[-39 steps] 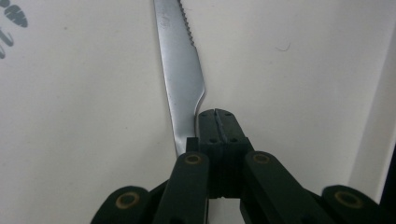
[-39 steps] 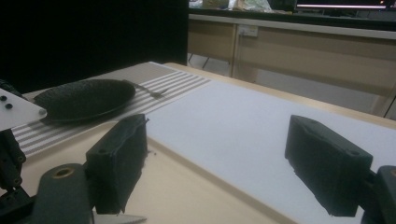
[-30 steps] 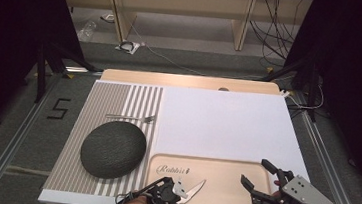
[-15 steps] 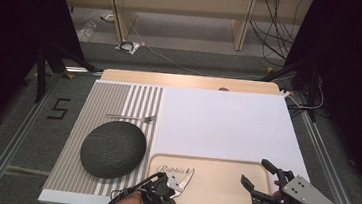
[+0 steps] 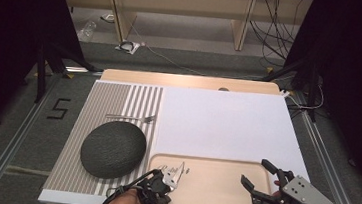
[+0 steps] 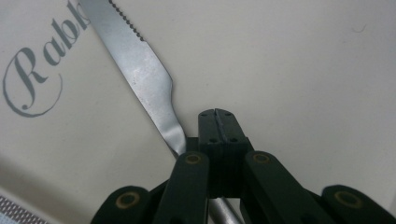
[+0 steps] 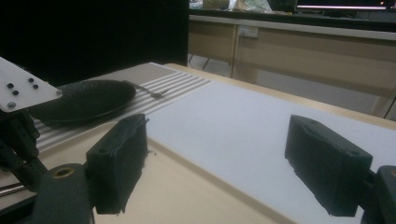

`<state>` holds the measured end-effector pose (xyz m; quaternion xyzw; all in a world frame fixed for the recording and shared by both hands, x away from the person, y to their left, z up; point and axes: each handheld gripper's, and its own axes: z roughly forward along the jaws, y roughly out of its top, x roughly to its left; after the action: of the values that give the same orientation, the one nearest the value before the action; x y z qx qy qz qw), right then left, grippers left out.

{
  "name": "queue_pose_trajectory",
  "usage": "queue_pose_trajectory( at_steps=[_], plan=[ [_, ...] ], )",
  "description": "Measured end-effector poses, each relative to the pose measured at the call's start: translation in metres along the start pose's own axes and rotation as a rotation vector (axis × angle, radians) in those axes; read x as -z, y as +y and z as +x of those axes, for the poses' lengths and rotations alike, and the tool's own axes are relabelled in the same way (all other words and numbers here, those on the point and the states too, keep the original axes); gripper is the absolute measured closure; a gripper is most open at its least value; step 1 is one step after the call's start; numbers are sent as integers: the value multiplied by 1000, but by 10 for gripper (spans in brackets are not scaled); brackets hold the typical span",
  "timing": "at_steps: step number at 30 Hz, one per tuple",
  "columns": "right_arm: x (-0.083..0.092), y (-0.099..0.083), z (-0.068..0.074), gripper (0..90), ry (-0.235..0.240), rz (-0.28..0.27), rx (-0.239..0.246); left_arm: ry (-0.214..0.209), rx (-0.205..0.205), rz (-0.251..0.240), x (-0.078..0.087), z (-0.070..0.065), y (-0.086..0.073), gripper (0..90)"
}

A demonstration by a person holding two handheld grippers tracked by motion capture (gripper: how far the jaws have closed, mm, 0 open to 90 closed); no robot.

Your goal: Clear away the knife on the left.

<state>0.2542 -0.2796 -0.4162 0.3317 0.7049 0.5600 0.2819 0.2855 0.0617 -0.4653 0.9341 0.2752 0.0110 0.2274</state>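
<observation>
High view: one knife [image 5: 175, 171] pinched by left gripper [image 5: 160, 188]; right gripper [image 5: 257, 177] spread; apparently one fork [image 5: 132, 118].

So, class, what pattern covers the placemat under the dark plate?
Grey and white stripes on the placemat, under the plate; clearest in the high view.
</observation>
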Motion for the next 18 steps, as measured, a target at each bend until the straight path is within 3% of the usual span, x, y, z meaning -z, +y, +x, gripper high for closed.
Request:
queue_pose_trajectory(
  at_steps=[18],
  plan=[
    [0,0,0,221,1,-2,-1,18,26,22,7,11,-9,894]
  ],
)
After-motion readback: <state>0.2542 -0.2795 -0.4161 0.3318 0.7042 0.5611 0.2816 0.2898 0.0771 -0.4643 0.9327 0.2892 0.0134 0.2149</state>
